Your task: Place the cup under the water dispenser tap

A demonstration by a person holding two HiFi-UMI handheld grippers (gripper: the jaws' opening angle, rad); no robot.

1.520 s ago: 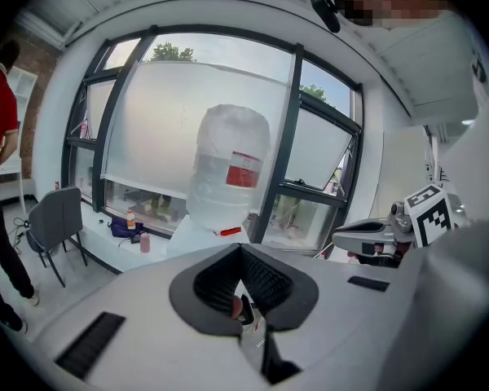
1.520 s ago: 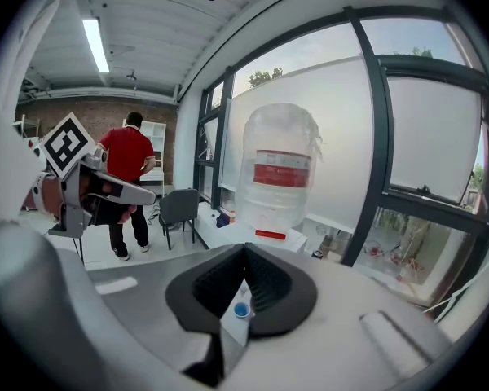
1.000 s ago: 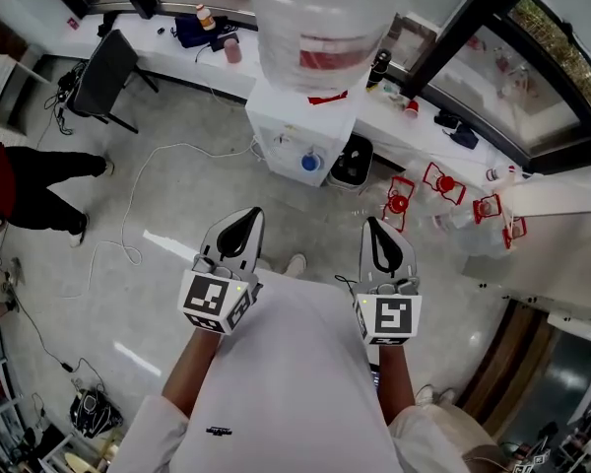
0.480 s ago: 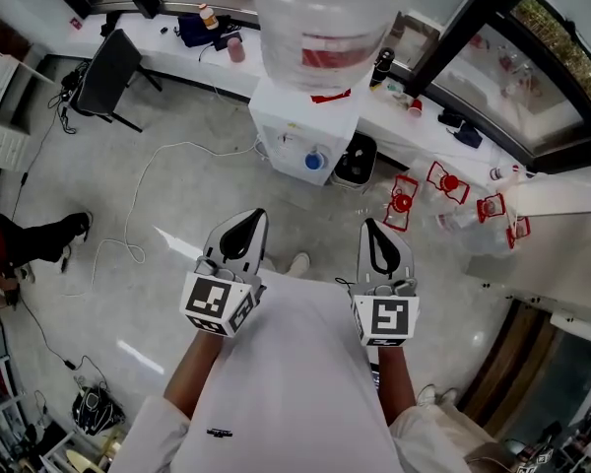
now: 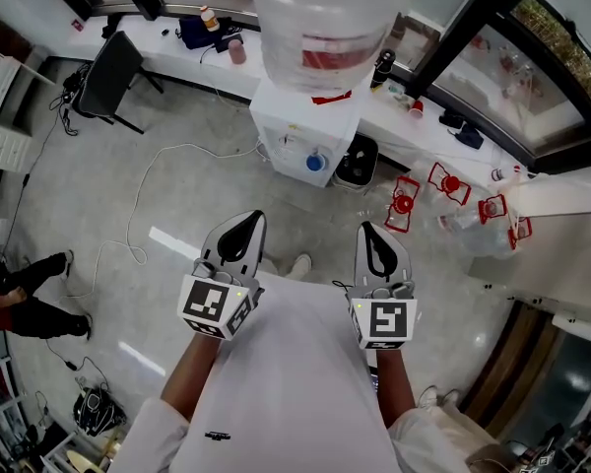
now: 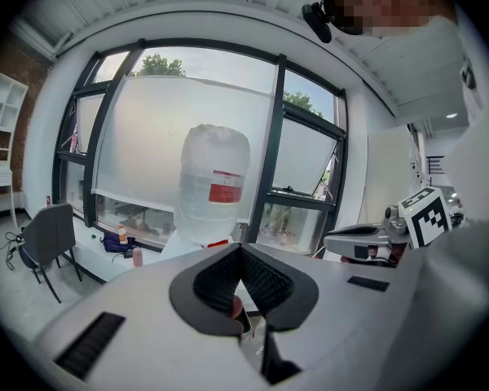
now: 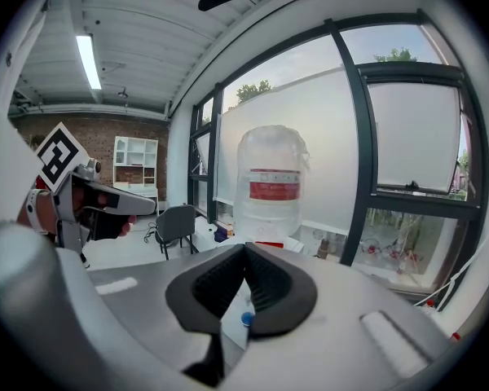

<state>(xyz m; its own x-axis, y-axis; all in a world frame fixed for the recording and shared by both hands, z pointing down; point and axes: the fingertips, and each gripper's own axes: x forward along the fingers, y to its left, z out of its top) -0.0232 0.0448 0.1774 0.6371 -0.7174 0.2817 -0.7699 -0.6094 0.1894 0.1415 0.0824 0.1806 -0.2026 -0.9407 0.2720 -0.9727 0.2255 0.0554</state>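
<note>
The water dispenser [image 5: 297,126] stands ahead on the floor, white, with a large clear bottle [image 5: 327,13] on top; it also shows as the dispenser [image 6: 213,187] and the dispenser [image 7: 269,177] in the two gripper views. A small blue round part [image 5: 315,162] sits on its front. A pink cup [image 5: 236,51] stands on the window counter behind, left of the dispenser. My left gripper [image 5: 248,215] and right gripper [image 5: 371,227] are held side by side, short of the dispenser. Both are shut and hold nothing. The left gripper [image 6: 240,248] and the right gripper [image 7: 245,247] point at the dispenser.
A black chair [image 5: 108,72] stands at the back left and a white cable [image 5: 133,215] loops over the floor. A black bin [image 5: 353,163] is right of the dispenser. Red-capped empty bottles [image 5: 443,190] lie at the right. A person's legs [image 5: 25,289] are at the far left.
The person at the left has moved down along the picture's left edge. Both grippers have stayed almost where they were, still shut.
</note>
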